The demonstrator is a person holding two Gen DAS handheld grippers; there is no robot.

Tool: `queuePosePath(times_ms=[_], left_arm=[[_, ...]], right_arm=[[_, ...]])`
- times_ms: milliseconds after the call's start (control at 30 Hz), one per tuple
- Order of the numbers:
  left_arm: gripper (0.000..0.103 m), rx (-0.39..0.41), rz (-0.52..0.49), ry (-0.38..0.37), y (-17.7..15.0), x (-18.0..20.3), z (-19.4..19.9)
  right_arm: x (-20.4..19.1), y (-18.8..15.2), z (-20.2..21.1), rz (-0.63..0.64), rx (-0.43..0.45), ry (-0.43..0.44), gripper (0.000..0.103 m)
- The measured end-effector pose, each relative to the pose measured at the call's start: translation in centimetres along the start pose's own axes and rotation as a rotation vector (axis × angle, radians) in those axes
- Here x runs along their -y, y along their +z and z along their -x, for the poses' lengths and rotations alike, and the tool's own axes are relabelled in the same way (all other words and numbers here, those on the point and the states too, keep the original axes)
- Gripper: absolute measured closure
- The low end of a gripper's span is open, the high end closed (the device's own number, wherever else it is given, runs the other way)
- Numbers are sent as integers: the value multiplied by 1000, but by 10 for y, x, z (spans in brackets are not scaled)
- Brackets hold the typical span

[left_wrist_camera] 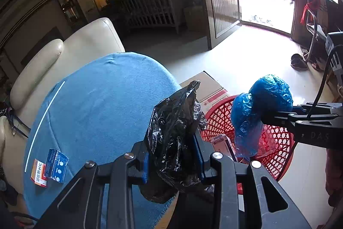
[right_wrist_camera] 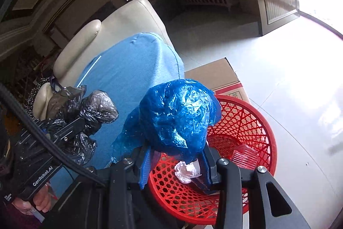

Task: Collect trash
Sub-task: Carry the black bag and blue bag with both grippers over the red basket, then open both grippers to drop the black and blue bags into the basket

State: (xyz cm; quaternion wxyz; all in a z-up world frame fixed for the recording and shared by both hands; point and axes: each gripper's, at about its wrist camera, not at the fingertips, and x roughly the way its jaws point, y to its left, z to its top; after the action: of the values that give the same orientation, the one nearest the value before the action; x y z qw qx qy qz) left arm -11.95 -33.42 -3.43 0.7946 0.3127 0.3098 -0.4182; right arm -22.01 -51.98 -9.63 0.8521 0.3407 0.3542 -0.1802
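My left gripper is shut on a crumpled black plastic bag and holds it over the table's right edge, beside the red mesh basket. My right gripper is shut on a crumpled blue plastic bag and holds it above the red basket. The blue bag also shows in the left wrist view, and the black bag in the right wrist view. The basket holds a white crumpled wad, a clear plastic piece and a printed box.
A blue cloth covers the table. On it lie two small medicine boxes and a thin white stick. A cream sofa stands behind the table. A cardboard box sits on the floor behind the basket.
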Motion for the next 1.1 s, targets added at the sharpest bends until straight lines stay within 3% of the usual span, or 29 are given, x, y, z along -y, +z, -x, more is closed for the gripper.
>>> queuePosePath(times_ms=[500,1100], left_arm=[[68,-18,-37,-73,2,23,-16],[68,-55,-10,-155,-6,40,-22]], right_arm=[[25,2,6,-46,4,-48,62],[41,-1,-3,-82,-37,-88,62]])
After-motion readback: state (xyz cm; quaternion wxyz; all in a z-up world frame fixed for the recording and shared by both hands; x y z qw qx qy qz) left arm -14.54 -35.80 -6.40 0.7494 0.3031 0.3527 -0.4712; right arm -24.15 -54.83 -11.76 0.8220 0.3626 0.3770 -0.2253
